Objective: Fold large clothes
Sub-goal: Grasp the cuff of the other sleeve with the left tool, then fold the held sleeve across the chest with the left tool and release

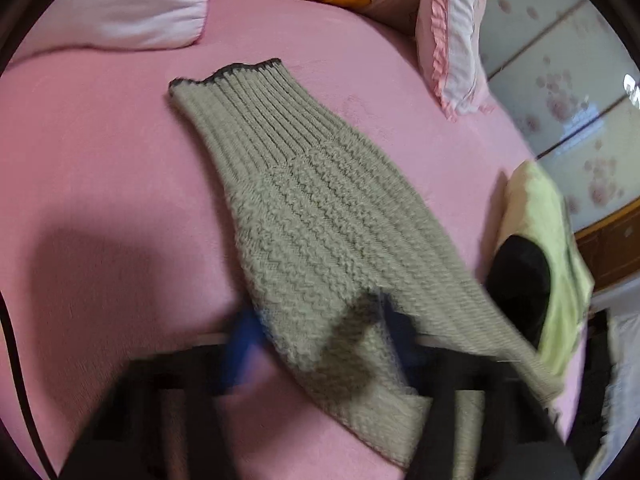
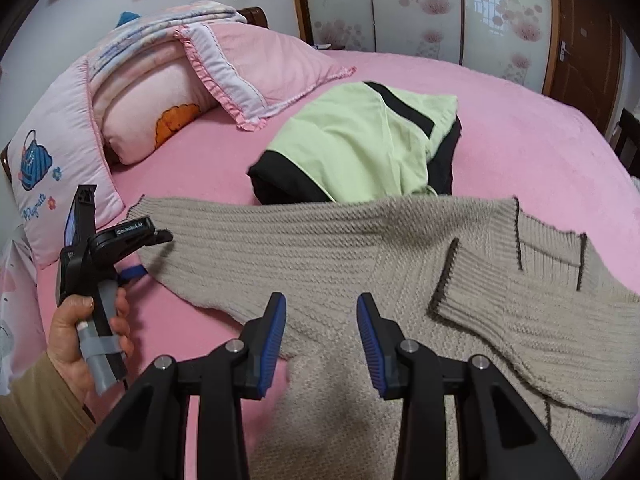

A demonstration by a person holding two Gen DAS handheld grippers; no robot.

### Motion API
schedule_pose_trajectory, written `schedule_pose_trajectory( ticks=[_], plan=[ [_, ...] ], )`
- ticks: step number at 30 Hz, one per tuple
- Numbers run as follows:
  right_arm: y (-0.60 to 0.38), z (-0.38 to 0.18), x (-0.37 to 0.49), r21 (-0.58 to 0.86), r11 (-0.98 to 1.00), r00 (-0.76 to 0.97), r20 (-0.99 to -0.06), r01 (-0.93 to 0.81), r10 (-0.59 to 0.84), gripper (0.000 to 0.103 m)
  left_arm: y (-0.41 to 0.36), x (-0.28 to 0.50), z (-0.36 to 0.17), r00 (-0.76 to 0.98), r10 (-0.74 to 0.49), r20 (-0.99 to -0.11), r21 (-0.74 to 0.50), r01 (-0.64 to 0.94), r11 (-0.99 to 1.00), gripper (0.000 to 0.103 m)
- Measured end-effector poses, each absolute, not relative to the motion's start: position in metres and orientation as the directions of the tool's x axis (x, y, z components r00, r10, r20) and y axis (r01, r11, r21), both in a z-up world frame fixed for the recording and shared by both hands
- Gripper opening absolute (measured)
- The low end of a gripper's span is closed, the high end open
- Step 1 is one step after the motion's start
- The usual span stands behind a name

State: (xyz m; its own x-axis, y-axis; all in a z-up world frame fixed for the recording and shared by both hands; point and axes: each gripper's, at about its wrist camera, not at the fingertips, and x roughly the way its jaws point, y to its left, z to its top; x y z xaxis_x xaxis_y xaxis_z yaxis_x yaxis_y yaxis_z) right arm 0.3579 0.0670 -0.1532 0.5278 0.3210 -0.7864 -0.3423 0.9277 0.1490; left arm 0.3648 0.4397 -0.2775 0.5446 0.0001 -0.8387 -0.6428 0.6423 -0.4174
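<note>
A beige cable-knit sweater (image 2: 360,248) lies spread on the pink bed (image 2: 520,128), with one dark-edged cuff (image 2: 444,280) folded over its body. Its other sleeve (image 1: 304,208) runs away from my left gripper (image 1: 320,338) to a dark-trimmed cuff (image 1: 240,76). That view is blurred. The blue pads (image 1: 244,344) sit either side of the sleeve, and the knit bunches up between them. In the right wrist view a hand (image 2: 80,328) holds the left gripper (image 2: 148,254) at the sleeve's edge. My right gripper (image 2: 322,336) hovers open over the sweater's body, pads apart.
A light green and black garment (image 2: 360,144) lies crumpled behind the sweater, also seen as the green garment (image 1: 548,248). Pink pillows (image 2: 260,72) and a rolled quilt (image 2: 152,108) are stacked at the bed's head. Floral wardrobe doors (image 2: 420,8) stand beyond the bed.
</note>
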Motion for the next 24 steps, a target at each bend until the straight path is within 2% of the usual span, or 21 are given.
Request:
schedule_pose_trajectory(
  ticks=[2,5,10,14,18,20,24],
  plan=[
    [0.059,-0.160,0.359,0.161,0.931,0.519,-0.793,-0.328,0.320,0.037,0.437,0.369,-0.274,0.534,0.016,-0.845,-0.388,-0.634,0.669,0.014],
    [0.046,-0.165,0.356,0.171,0.934,0.514,-0.797,-0.314,0.318,0.037,0.421,0.371,-0.250,0.552,0.096,-0.829,-0.328,-0.617,0.715,0.012],
    [0.014,-0.164,0.350,0.186,0.940,0.521,-0.794,-0.285,0.315,0.037,0.378,0.367,-0.178,0.698,0.111,-0.707,-0.373,-0.502,0.780,0.011],
    [-0.029,-0.156,0.341,0.211,0.950,0.550,-0.777,-0.230,0.306,0.037,0.304,0.369,-0.111,0.807,0.012,-0.591,-0.393,-0.301,0.869,0.011],
    [-0.074,-0.147,0.334,0.224,0.961,0.590,-0.759,-0.161,0.275,0.037,0.199,0.372,-0.067,0.837,-0.162,-0.523,-0.374,-0.055,0.926,0.011],
    [-0.101,-0.146,0.329,0.226,0.967,0.607,-0.755,-0.116,0.249,0.037,0.155,0.376,-0.065,0.827,-0.214,-0.520,-0.351,0.021,0.936,0.012],
    [-0.153,-0.150,0.319,0.235,0.972,0.617,-0.760,-0.029,0.202,0.037,0.063,0.388,-0.094,0.752,-0.320,-0.576,-0.314,0.157,0.936,0.013]
  ],
)
